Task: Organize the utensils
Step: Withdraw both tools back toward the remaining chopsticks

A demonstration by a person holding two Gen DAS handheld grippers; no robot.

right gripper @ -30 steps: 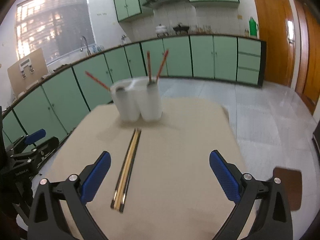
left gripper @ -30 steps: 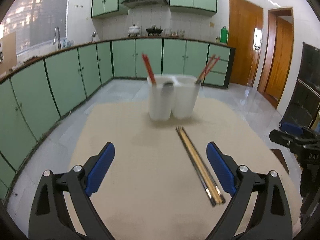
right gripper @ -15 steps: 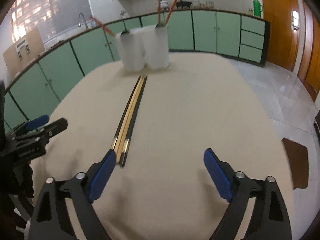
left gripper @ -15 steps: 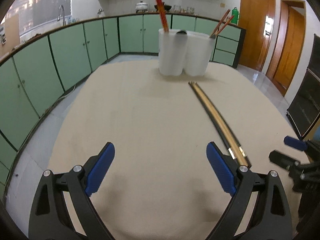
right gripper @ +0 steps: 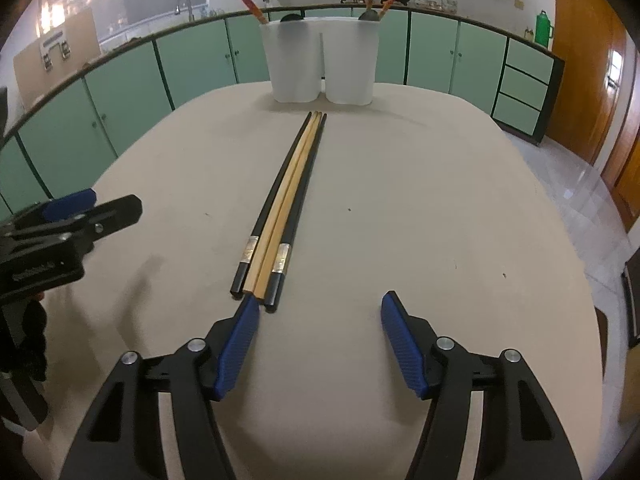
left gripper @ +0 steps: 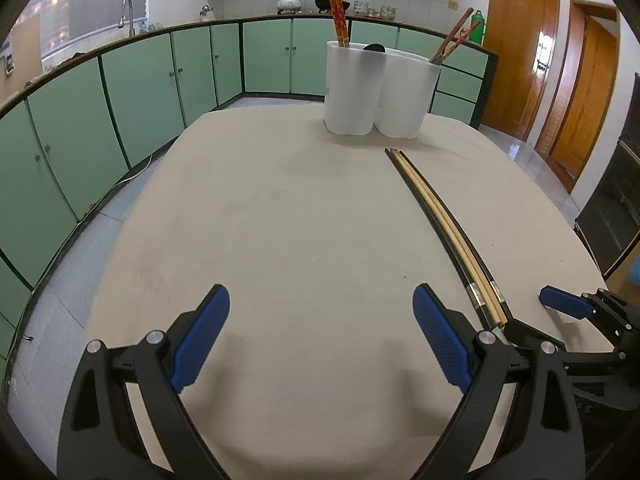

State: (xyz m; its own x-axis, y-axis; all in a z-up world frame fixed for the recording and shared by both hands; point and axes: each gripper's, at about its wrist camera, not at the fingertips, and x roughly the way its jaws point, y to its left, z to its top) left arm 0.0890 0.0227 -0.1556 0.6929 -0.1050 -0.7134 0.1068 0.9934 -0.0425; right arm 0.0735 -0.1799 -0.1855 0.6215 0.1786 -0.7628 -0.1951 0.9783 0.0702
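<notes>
Several chopsticks (right gripper: pixel 286 208), two black with silver bands and two of pale wood, lie side by side on the beige table (right gripper: pixel 420 208). Their near ends sit just beyond the left fingertip of my right gripper (right gripper: pixel 318 312), whose jaws are closing with nothing between them. A white two-part utensil holder (right gripper: pixel 322 60) stands at the table's far end with red chopsticks and dark spoons in it. My left gripper (left gripper: pixel 322 306) stands open above bare table, with the chopsticks (left gripper: pixel 444 232) to its right. The holder (left gripper: pixel 378 88) shows far ahead.
Green kitchen cabinets (left gripper: pixel 132 92) curve round the left and far side. Wooden doors (left gripper: pixel 524 52) stand at the right. In the left wrist view the right gripper (left gripper: pixel 572 308) sits at the lower right; the left gripper (right gripper: pixel 72 212) shows at the left in the right wrist view.
Both grippers have sunk towards the table and closer to the chopsticks. The right gripper's jaws have narrowed and its left finger now sits at the chopsticks' near ends.
</notes>
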